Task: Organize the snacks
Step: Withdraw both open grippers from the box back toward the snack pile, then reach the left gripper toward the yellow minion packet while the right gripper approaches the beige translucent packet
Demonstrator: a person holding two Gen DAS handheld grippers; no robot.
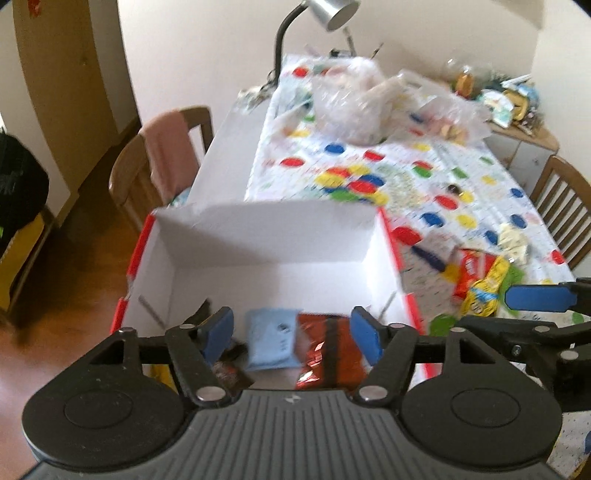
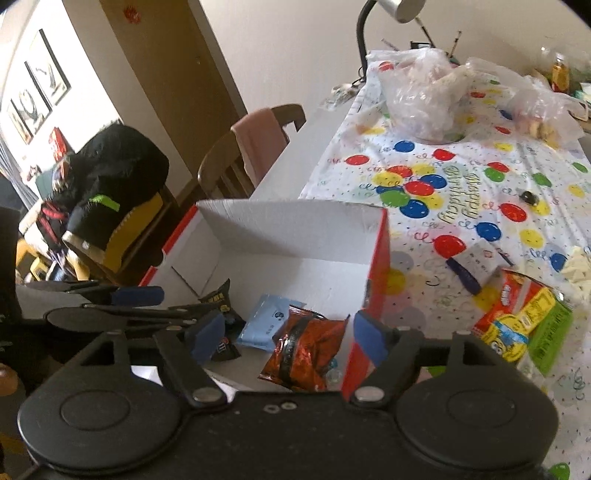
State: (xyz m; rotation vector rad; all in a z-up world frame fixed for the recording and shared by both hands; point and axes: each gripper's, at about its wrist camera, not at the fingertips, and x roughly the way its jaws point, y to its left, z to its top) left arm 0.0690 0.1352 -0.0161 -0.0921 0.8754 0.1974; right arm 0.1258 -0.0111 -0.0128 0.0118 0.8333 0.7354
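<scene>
Red packet (image 2: pixel 304 349) in box (image 2: pixel 288 218) (between right jaws).

Desk lamp (image 1: pixel 325 14) (far end), balloon tablecloth (image 2: pixel 461 206), wooden chair (image 1: pixel 147 162).

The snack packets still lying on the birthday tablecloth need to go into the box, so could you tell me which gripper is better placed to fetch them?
Right gripper, probably: open and empty, and the red and yellow packets lie on its side, right of the box.
</scene>
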